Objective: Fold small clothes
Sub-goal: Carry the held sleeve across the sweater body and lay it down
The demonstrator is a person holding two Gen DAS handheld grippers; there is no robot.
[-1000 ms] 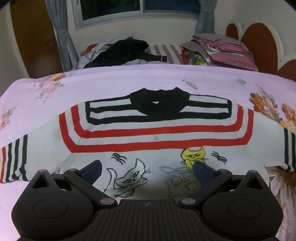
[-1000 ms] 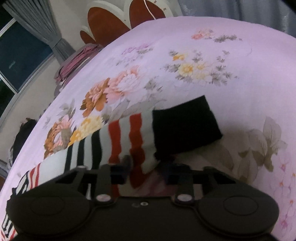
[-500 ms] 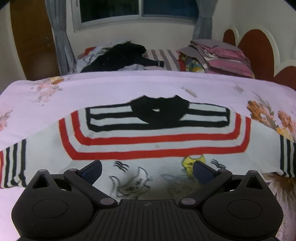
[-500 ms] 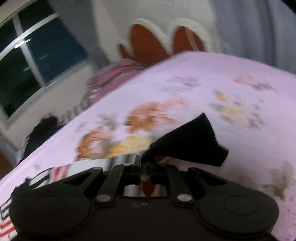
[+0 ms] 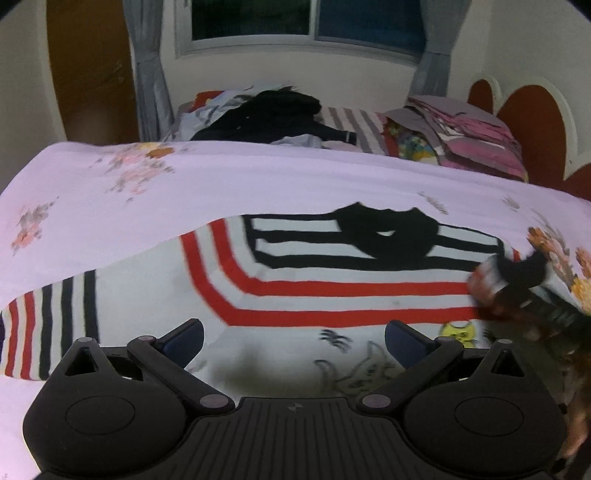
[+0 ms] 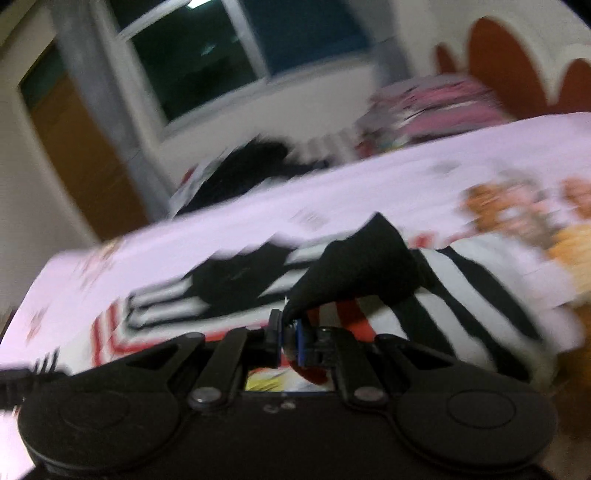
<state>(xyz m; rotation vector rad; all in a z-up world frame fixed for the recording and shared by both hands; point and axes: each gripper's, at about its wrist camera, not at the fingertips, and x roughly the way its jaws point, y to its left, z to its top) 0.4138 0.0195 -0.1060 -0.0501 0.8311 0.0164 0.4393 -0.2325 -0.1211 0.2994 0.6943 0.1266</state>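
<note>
Bedroom with a dark window (image 5: 306, 18), grey curtains and a brown door (image 5: 88, 66). A bed (image 5: 184, 184) with a pale lilac floral sheet fills the foreground; its red scalloped headboard (image 5: 532, 110) stands at the right. At the far edge of the bed, a loose pile of dark and striped clothes (image 5: 273, 118) lies beside a stack of folded pink items (image 5: 472, 136).

A small sweater (image 5: 332, 288) lies flat on the sheet, white with red and black stripes, black collar toward the window, cat drawings on the chest. Its left sleeve (image 5: 48, 325) lies spread outward.

Left gripper (image 5: 293, 338): jaws spread wide, grasping nothing, hovering over the sweater's lower chest.

Right gripper (image 6: 290, 338): clenched on the right sleeve's black cuff (image 6: 362, 266). The sleeve is lifted off the sheet and held over the sweater's right shoulder. The right wrist view is motion-blurred; finer detail cannot be determined.
</note>
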